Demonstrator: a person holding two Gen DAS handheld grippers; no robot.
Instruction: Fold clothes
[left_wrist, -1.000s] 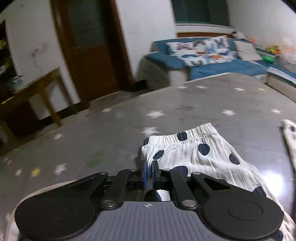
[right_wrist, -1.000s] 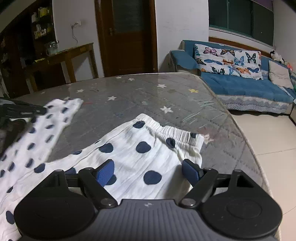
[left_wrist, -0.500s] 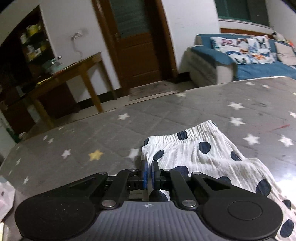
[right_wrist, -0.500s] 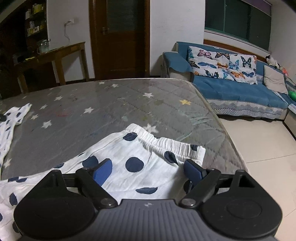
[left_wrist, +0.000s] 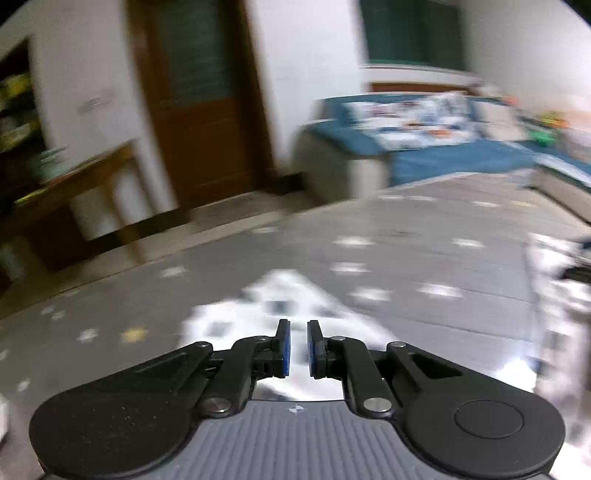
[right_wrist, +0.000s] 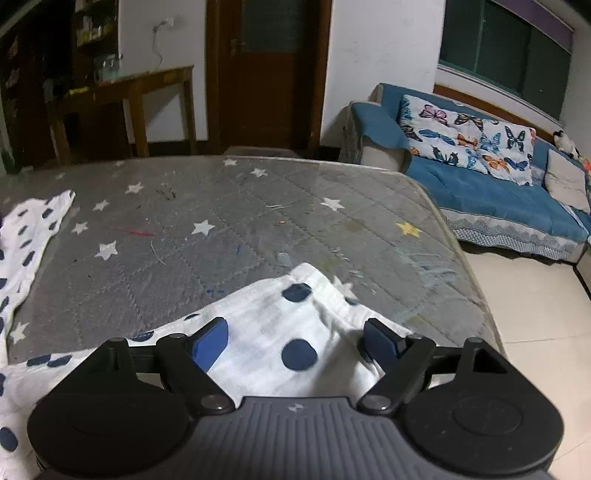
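My left wrist camera looked down along its fingers over the star-printed mattress toward the door, close above the spotted cloth, though blur made details uncertain. My right wrist camera faced the same door. Both shared the blue sofa.

The garment lay on the table, one end near its right edge, another end toward its left edge. The sofa stood beyond the right edge.
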